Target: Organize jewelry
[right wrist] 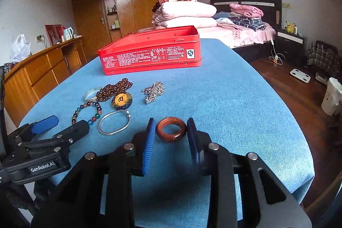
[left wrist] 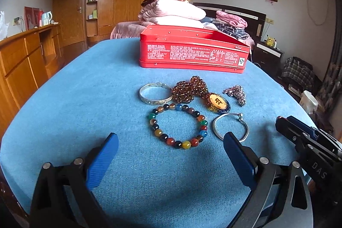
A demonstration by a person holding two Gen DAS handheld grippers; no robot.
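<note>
Left wrist view shows the left tongs [left wrist: 171,151] spread wide and empty, low over the blue table [left wrist: 64,116], with the jewelry just ahead: an engraved silver bangle [left wrist: 155,96] at the left, a heap of brown beads [left wrist: 189,90] touching it, a ring of coloured beads [left wrist: 177,126] nearest, then a gold oval pendant [left wrist: 218,103], a thin silver bangle [left wrist: 230,126] and a sparkly chain [left wrist: 236,94], with the open red tin [left wrist: 192,52] beyond them. To the right, the right tongs [right wrist: 172,131] bracket a brown wooden ring [right wrist: 171,129] lying flat on the table; the pads [right wrist: 149,142] sit beside its rim, and I cannot tell whether they are pressing it yet. The step in hand looks like taking this ring for the tin. To do it well, centre the ring between the pads, keep them low enough to catch its side wall, squeeze evenly so it cannot pop out, then lift straight up before carrying it over the tin's wall.
</note>
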